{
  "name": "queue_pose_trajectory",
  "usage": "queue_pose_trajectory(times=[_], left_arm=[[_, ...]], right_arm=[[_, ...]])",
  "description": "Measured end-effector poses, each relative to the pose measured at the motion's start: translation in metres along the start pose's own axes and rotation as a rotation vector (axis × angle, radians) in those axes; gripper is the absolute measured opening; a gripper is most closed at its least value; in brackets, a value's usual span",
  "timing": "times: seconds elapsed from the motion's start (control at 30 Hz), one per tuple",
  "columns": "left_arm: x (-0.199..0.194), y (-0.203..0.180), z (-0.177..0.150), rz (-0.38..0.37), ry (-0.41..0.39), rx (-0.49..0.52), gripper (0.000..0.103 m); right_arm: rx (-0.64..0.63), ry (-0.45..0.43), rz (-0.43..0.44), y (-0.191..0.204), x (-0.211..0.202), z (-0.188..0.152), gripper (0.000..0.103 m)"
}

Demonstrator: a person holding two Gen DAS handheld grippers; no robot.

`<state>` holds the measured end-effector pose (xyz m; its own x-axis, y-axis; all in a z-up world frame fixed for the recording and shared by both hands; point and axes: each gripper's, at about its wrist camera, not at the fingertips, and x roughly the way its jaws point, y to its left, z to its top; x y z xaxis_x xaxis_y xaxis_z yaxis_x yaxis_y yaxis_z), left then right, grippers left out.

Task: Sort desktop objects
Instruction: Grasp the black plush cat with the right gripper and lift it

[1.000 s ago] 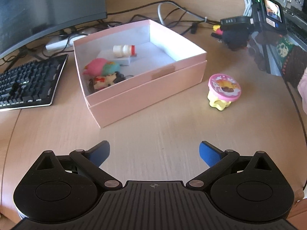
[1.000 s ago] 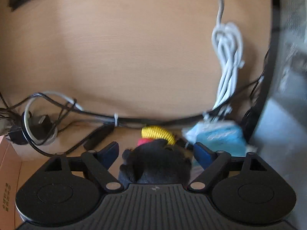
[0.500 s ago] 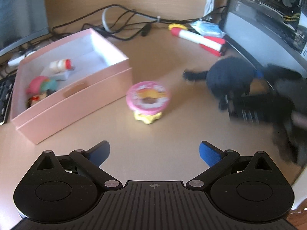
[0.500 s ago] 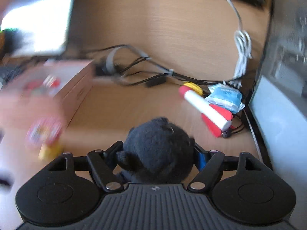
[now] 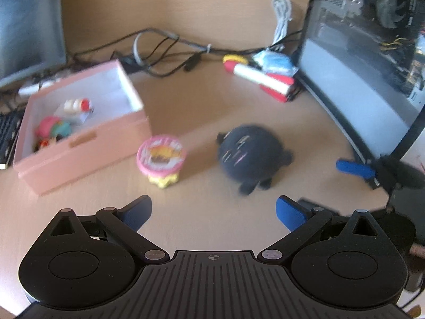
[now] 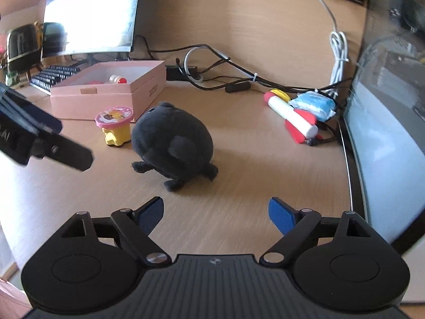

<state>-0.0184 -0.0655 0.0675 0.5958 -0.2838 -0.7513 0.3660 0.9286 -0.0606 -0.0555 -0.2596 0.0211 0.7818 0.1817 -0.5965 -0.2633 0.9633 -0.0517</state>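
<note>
A round black plush toy (image 6: 172, 143) sits on the tabletop (image 6: 239, 180), just right of a pink-lidded yellow toy cup (image 6: 114, 125). Behind them an open pink box (image 6: 106, 98) holds small toys. A red-and-white rocket toy (image 6: 292, 121) lies far right.

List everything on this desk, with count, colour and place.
plush toy: 1, black, on the desk, centre, free of both grippers
toy cup: 1, pink lid, yellow base, between plush toy and box
box: 1, pink, open, left, several small toys inside
rocket toy: 1, white and red, lying near the right rear
blue packet: 1, behind the rocket toy
cables: several, black and white, along the back
monitor: 1, rear left
keyboard: 1, black, behind the box
desk: 1, light wood
left gripper: 1, black, blue pads, open, empty
right gripper: 1, black, blue pads, jaws opening, nothing between them
</note>
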Motion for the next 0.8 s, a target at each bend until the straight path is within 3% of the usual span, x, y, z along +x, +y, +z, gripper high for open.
queue_pose_trajectory(times=[0.13, 0.23, 0.33, 0.43, 0.6, 0.8], left_arm=[[0.010, -0.013, 0.023, -0.043, -0.012, -0.023, 0.102], [0.023, -0.016, 0.041, -0.016, -0.042, -0.046, 0.102], [0.021, -0.013, 0.036, -0.031, -0.079, -0.055, 0.102], [0.017, 0.005, 0.018, -0.015, -0.041, -0.100, 0.102], [0.009, 0.040, -0.006, 0.119, 0.034, -0.160, 0.102], [-0.023, 0.075, -0.026, 0.199, 0.018, -0.241, 0.102]], right_arm=[[0.100, -0.011, 0.010, -0.004, -0.011, -0.001, 0.091], [0.125, 0.024, -0.058, 0.000, -0.013, -0.001, 0.092], [0.148, 0.020, -0.032, 0.003, -0.024, 0.000, 0.092], [0.169, 0.020, 0.020, 0.002, -0.031, 0.010, 0.092], [0.128, -0.014, 0.101, 0.016, -0.013, 0.046, 0.092], [-0.016, -0.006, 0.140, 0.053, 0.045, 0.095, 0.092]])
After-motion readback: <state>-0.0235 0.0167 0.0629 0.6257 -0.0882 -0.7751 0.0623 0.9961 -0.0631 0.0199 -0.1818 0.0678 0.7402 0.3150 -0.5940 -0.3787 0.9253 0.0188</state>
